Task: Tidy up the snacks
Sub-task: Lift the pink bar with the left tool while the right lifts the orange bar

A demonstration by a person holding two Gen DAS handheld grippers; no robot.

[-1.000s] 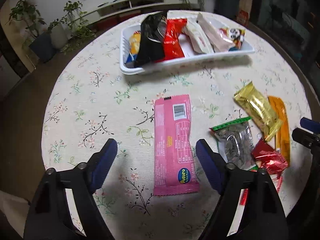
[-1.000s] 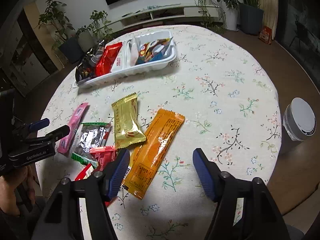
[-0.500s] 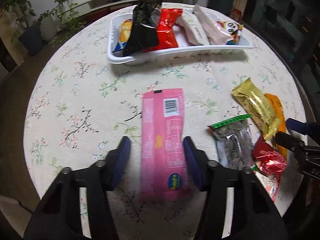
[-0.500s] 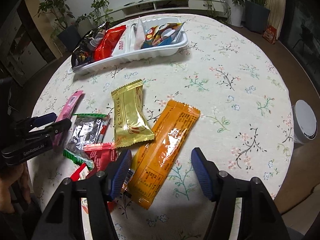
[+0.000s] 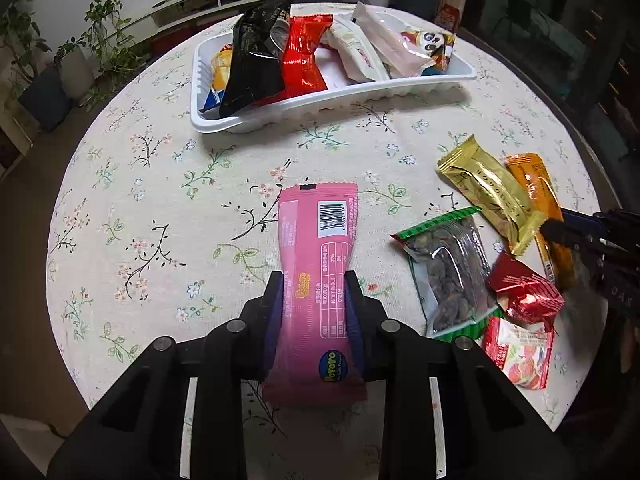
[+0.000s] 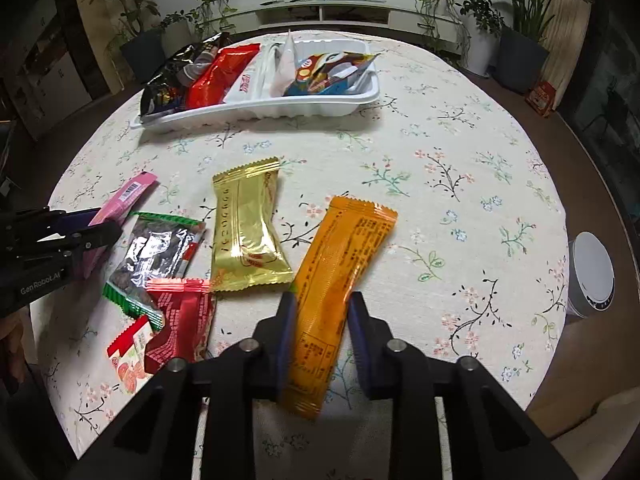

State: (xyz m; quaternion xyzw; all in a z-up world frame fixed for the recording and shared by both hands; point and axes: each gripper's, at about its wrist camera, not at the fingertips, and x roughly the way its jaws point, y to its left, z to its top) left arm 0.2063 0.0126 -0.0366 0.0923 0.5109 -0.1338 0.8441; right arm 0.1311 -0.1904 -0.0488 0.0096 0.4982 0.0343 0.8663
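Observation:
A long pink snack packet [image 5: 320, 224] lies on the flowered tablecloth. My left gripper [image 5: 314, 300] is closing on its lower half, and the pads pinch the wrapper into a waist. In the right wrist view my right gripper [image 6: 322, 320] is closing on an orange packet [image 6: 348, 248], with both pads against its sides. A gold packet [image 6: 248, 220], a green-edged clear packet of seeds [image 6: 156, 252] and a red packet [image 6: 180, 320] lie loose between the two grippers. The white tray [image 5: 320, 100] at the far side holds several snacks.
The round table's edge runs close below both grippers. A white lidded bin [image 6: 590, 276] stands on the floor off the table's right side. Potted plants and a low shelf stand behind the table. A small strawberry-print packet [image 5: 520, 356] lies near the red one.
Both grippers stood wide open a second ago. The left one came down and closed around the pink packet. The right one closed on the orange packet in the last half second.

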